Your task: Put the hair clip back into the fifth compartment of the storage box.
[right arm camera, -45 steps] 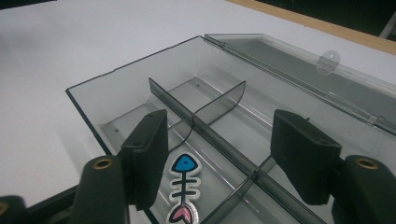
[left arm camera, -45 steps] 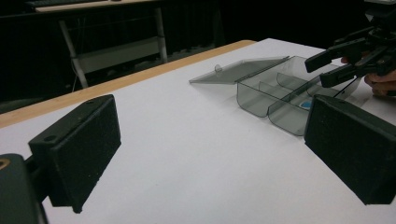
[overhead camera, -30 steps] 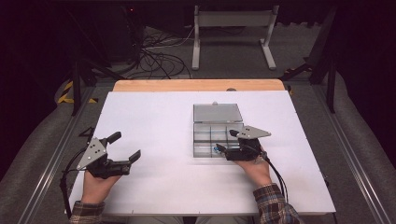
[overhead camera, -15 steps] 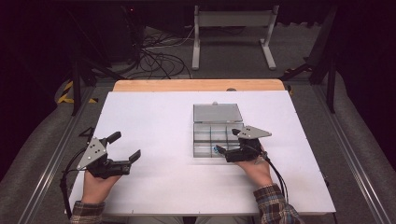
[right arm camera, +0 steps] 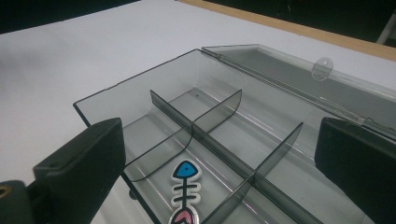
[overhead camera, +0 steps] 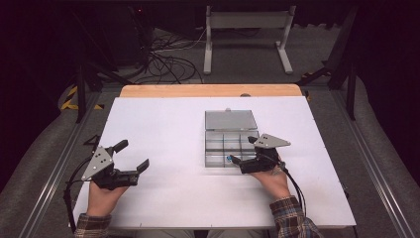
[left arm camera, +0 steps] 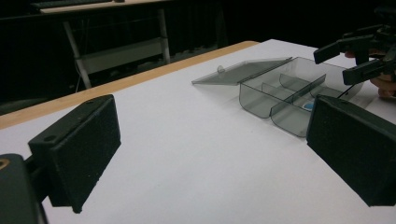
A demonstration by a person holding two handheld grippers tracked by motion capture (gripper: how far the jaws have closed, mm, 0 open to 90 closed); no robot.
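One clear plastic box (overhead camera: 229, 144) sat on the white table (overhead camera: 163, 129) toward its right half, its single lid (overhead camera: 231, 119) folded flat toward the far edge (six compartments, three across and two deep). One fish-bone sticker (right arm camera: 184, 191) lay in the near middle compartment. The right gripper (overhead camera: 243, 151), jaws just opened wide and empty, hovered above it, while the left gripper (overhead camera: 132, 155) waited open and empty near the table's left edge.

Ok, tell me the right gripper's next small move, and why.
Probably lift the right gripper straight up and clear of the box. Its jaws have just been opening, nothing is between them, and the fishbone sticker lies flat in a near compartment.
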